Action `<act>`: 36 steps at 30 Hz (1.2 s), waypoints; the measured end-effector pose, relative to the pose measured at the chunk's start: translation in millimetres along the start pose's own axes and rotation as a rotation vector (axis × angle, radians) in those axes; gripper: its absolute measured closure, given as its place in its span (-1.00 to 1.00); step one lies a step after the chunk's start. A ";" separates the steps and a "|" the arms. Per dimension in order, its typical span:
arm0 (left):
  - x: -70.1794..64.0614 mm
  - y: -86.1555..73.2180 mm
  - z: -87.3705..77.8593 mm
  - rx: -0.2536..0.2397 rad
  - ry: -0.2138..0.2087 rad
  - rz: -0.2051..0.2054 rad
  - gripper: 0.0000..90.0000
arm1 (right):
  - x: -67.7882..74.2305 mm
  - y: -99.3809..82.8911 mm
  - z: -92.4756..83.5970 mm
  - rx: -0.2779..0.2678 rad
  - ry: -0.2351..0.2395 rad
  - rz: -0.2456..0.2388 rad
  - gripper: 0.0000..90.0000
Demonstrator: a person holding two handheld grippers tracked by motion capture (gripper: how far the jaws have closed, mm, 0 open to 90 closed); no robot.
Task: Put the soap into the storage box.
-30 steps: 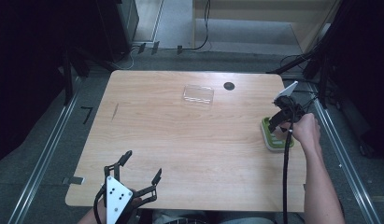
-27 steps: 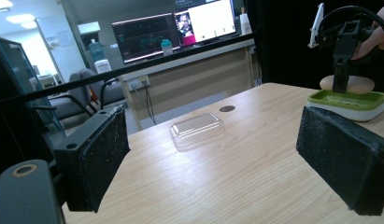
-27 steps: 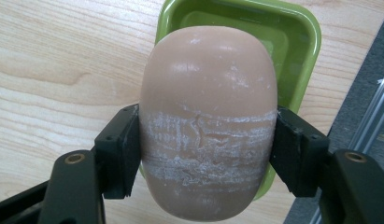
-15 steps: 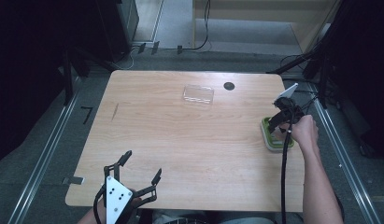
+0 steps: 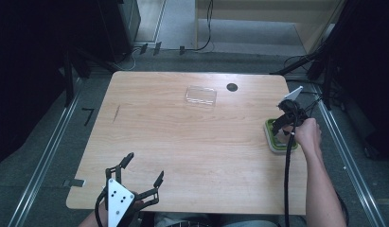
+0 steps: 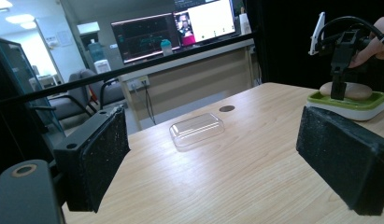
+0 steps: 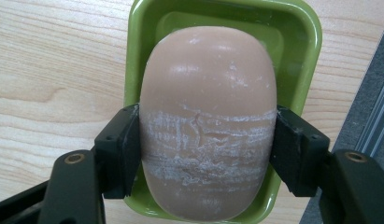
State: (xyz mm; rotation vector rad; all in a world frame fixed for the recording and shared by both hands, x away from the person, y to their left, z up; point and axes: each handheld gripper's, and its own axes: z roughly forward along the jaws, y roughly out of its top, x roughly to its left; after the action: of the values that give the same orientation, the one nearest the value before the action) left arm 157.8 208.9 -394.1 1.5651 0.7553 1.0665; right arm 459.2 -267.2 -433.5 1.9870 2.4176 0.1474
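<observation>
Soap point(image 7: 207, 121) unmoved, right tool point(image 7: 206, 144) apparently still clamped

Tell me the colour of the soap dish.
Green inside, with a white base; the dish shows best in the right gripper view.

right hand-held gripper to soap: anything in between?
Nothing visible. The right hand-held gripper already has its pads pressed on both sides of the soap bar, which sits in the green dish.

left tool point(image 6: 227, 163): open, empty | clear lid point(image 6: 197, 129): on table point(image 6: 255, 154), ahead
</observation>
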 end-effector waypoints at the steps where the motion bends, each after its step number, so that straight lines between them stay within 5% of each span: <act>1: 0.0 0.0 0.0 0.000 0.000 0.000 -0.78 | -0.3 0.0 0.3 0.000 0.001 0.004 -0.25; 36: 0.1 -0.1 0.0 -0.003 -0.003 0.000 -0.78 | -0.1 2.7 17.2 0.022 -0.019 0.065 -0.25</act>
State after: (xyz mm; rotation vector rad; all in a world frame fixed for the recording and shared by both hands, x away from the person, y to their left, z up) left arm 157.8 209.0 -394.2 1.5637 0.7515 1.0648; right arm 463.0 -265.7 -450.5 2.0669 2.3552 0.1025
